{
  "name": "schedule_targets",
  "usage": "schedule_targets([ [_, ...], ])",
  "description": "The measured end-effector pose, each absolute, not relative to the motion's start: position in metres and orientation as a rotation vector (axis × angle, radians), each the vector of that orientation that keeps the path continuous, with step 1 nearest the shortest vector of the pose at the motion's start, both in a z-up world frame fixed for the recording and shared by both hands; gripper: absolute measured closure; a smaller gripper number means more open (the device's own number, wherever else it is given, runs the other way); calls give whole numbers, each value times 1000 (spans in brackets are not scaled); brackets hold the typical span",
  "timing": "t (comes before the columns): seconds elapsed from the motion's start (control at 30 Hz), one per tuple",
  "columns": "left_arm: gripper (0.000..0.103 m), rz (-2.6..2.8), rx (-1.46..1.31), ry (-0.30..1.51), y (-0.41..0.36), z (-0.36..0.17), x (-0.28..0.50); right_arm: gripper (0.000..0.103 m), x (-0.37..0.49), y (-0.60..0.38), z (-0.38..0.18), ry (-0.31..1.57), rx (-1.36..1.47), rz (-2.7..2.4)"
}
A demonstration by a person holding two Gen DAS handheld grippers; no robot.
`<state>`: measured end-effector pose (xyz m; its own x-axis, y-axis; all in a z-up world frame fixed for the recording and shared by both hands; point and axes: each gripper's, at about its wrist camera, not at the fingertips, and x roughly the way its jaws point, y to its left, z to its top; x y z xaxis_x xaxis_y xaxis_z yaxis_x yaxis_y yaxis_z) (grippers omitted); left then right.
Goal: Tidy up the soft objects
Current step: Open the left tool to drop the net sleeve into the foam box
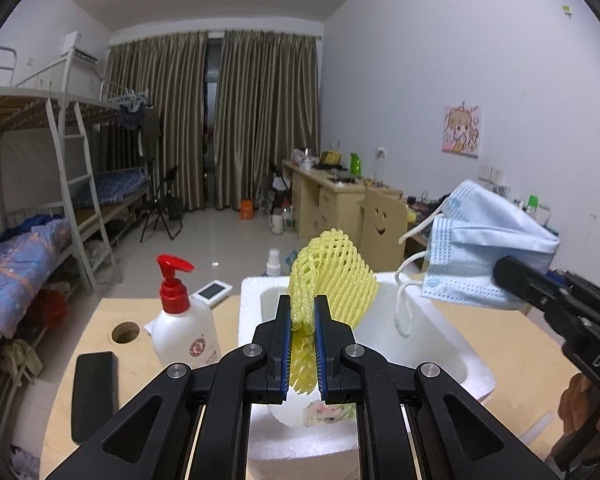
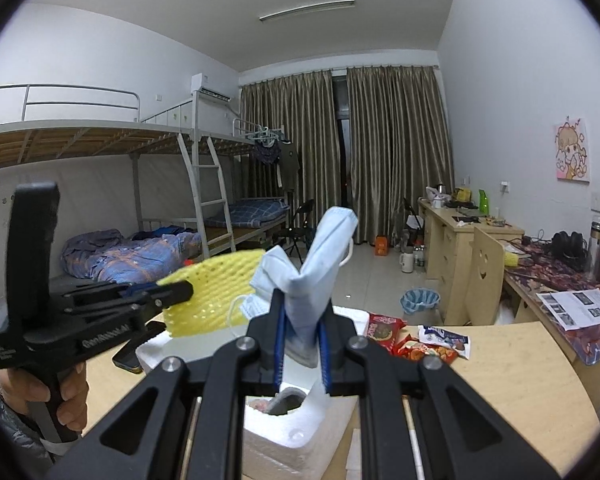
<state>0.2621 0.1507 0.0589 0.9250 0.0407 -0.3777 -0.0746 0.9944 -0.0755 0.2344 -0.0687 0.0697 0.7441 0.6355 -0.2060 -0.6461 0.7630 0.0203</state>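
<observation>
- The foam box sits on the table.
- The left gripper holds the foam fruit net over the box's near side.
- The right gripper holds the face masks above the box's right rim.
- The pump bottle stands just left of the box; the phone lies further left.
- Snack packets lie right of the box.

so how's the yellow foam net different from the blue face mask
The yellow foam net is an open mesh; the blue face mask is pleated sheet with white ear loops. The net sits in the left gripper, the mask in the right gripper. Both are soft, pinched and held above the white foam box.
</observation>
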Motion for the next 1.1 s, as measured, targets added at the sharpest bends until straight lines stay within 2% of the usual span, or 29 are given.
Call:
schedule_targets([
  [0.3,91,46,-80,434,149,46,277,85,242,-67,66,234,-54,705],
  [0.4,87,78,-81,446,151,45,280,85,244,-67,65,240,-51,703],
  [0.43,81,86,-81,450,152,44,280,85,244,-68,65,240,-50,703],
  [0.5,58,87,-91,450,155,43,279,85,244,-69,65,241,-48,703],
  [0.53,39,87,-94,448,155,43,279,85,244,-69,65,239,-48,703],
  [0.57,27,91,-98,436,156,43,277,85,244,-69,65,238,-46,704],
  [0.73,16,109,-84,399,156,46,271,85,242,-70,64,230,-47,700],
  [1.1,15,150,-77,353,166,45,256,85,242,-69,62,231,-47,704],
])
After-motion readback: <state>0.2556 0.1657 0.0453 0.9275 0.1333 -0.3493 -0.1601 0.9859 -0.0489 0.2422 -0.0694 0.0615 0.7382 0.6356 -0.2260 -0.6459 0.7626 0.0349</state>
